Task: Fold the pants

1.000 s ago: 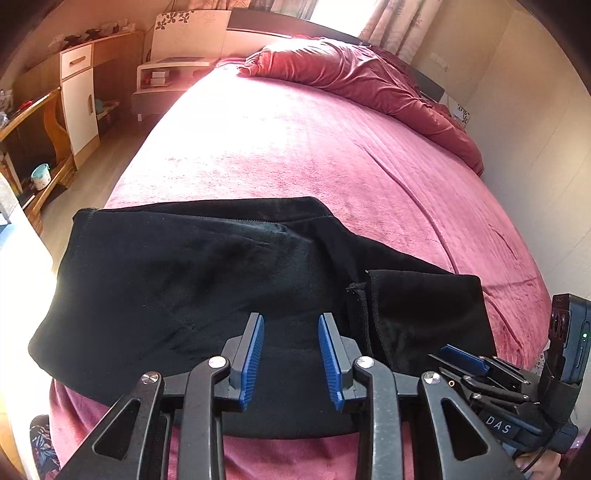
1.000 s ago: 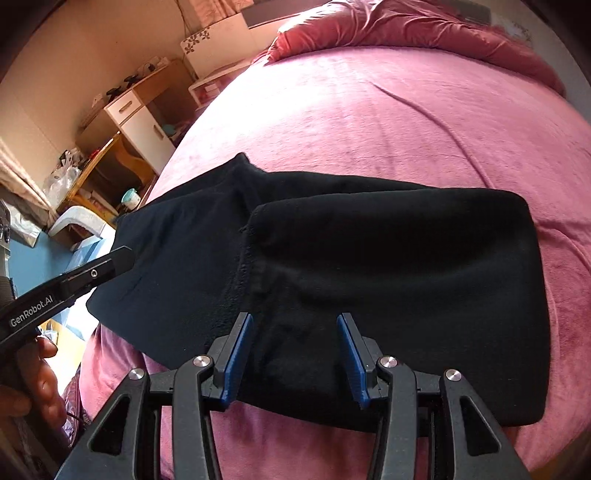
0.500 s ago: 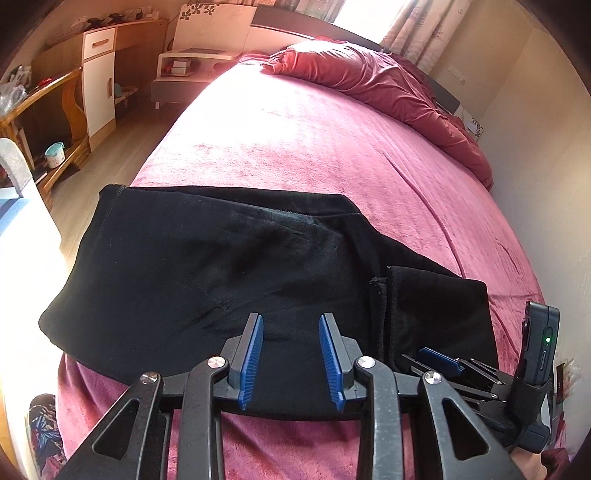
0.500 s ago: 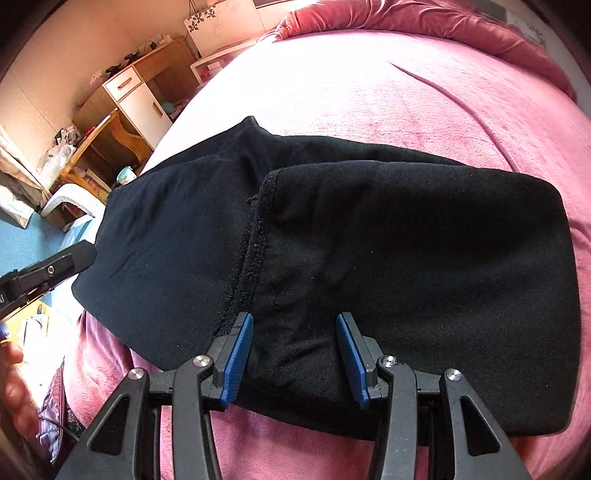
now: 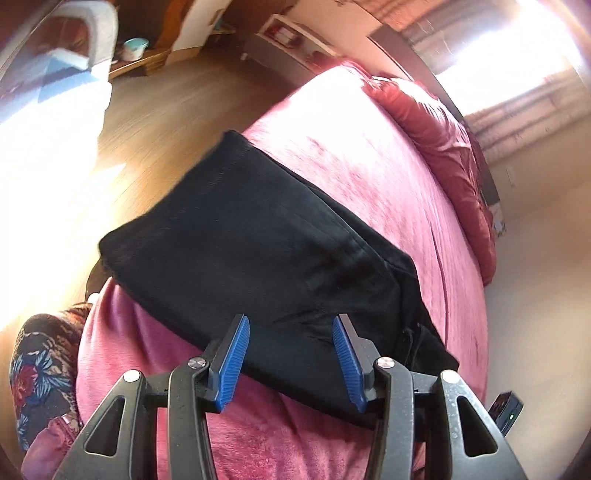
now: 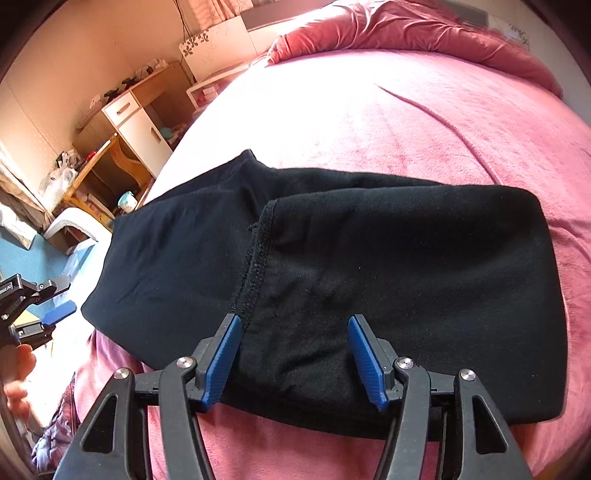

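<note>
Pants [image 5: 258, 258], black and part-folded, lie on the pink bed [image 5: 388, 177] near its edge. Left view: left gripper [image 5: 291, 354] jaws opening above the cloth, nothing pinched. Right view: right gripper [image 6: 295, 358] jaws opening over the folded layer, pads clear of fabric.

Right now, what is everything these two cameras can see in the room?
pants: one, black, partly folded, at the bed's near edge
bed: one, pink cover, under the pants
duvet: one, red, bunched at the bed's far end
cabinet: one, white and wood, by the wall
cup: one, pale green, low shelf near the cabinet
stool: one, white, on the floor
floor: wood, beside the bed
left gripper: black, blue pads, jaws opening over the pants, no cloth pinched
right gripper: same make, jaws opening over the folded part
hand: one, at the right view's left edge
</note>
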`<state>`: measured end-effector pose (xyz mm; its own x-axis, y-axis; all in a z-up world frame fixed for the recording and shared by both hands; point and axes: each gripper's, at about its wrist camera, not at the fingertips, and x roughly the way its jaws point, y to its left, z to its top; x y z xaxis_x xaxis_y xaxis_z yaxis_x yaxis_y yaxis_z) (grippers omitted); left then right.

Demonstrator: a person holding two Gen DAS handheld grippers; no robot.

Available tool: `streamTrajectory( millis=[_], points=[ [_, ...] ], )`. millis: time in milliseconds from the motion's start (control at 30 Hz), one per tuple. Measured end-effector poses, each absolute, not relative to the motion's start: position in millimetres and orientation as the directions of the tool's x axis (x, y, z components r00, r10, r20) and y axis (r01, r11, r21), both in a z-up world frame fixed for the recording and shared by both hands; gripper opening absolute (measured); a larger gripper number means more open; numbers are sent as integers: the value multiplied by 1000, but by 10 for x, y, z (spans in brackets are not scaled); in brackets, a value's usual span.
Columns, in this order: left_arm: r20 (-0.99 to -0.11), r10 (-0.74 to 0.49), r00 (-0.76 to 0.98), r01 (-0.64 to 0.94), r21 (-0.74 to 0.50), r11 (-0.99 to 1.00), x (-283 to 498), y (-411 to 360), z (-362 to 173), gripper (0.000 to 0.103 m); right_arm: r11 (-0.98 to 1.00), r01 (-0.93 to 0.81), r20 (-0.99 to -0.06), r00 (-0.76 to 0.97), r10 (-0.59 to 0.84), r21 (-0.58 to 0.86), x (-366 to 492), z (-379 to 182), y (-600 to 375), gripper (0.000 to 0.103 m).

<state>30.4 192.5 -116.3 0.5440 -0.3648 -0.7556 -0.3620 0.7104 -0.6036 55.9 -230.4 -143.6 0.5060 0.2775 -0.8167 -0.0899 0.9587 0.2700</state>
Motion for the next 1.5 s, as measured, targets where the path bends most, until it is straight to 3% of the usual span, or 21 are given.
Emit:
streamTrajectory(
  millis=[200, 333, 767, 900, 1000, 1133, 1333, 1500],
  points=[
    [-715, -390, 580, -547, -697, 464, 31, 2594, -1462, 48, 955, -82, -781, 558, 281, 285, 430, -1270, -2354, 63],
    [-716, -414, 562, -627, -695, 352, -41, 2721, -1747, 48, 953, -84, -770, 571, 285, 291, 415, -1187, -2354, 64],
    [-759, -338, 557, -683, -650, 334, 171, 2855, -2206, 45, 958, -62, -789, 552, 268, 281, 379, -1219, -2360, 65],
    [-749, -330, 574, -657, -662, 360, 213, 2848, -2200, 27, 958, -47, -799, 541, 263, 284, 375, -1253, -2360, 65],
    [-750, -308, 585, -622, -659, 423, 237, 2807, -2093, 16, 958, -44, -803, 535, 261, 282, 376, -1271, -2357, 65],
    [-717, -280, 639, -507, -666, 547, 304, 2656, -1744, 15, 955, -39, -802, 534, 268, 294, 377, -1276, -2384, 65],
    [-584, -407, 702, -150, -680, 718, 485, 2049, -1038, 15, 936, -53, -785, 530, 321, 347, 395, -1234, -2415, 65],
    [-549, -527, 649, 115, -613, 781, 534, 1395, -708, 14, 904, -109, -752, 519, 406, 413, 439, -1141, -2387, 65]
  ],
)
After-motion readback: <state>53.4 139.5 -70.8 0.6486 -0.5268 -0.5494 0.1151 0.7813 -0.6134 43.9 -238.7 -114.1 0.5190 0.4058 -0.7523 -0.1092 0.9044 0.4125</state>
